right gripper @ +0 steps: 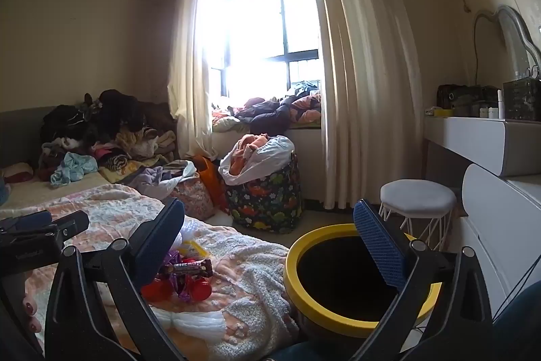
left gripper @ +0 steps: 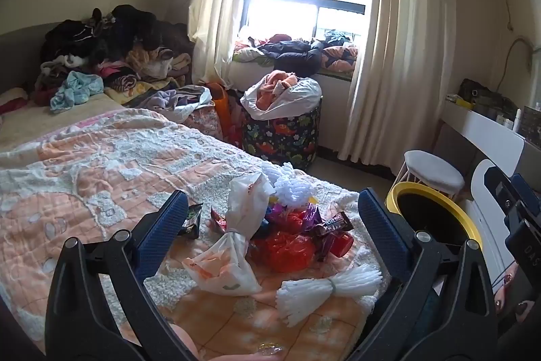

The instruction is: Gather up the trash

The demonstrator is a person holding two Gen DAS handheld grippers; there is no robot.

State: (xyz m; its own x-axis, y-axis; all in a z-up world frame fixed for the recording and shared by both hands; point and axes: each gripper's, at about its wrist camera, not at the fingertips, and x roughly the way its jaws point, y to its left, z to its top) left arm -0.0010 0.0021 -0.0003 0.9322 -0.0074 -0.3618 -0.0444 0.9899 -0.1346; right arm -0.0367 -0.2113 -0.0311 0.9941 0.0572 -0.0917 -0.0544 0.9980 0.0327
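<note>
A heap of trash lies on the bed corner: a knotted white plastic bag (left gripper: 233, 256), a red plastic bag (left gripper: 285, 251), a brown snack bar wrapper (left gripper: 333, 222), a dark wrapper (left gripper: 191, 220), purple wrappers and a white foam bundle (left gripper: 328, 291). My left gripper (left gripper: 272, 219) is open and empty, its jaws wide on either side of the heap, above it. A yellow-rimmed bin (right gripper: 355, 276) with a black inside stands on the floor beside the bed. My right gripper (right gripper: 268, 234) is open and empty, over the gap between bed and bin. The snack bar wrapper (right gripper: 187, 268) and red trash (right gripper: 199, 288) show left of it.
The bed (left gripper: 84, 178) has an orange and white quilt and a clothes pile at its head. A dinosaur-print hamper (left gripper: 282, 131) stands by the window. A white stool (right gripper: 417, 200) and a white dresser (right gripper: 490, 192) stand right of the bin.
</note>
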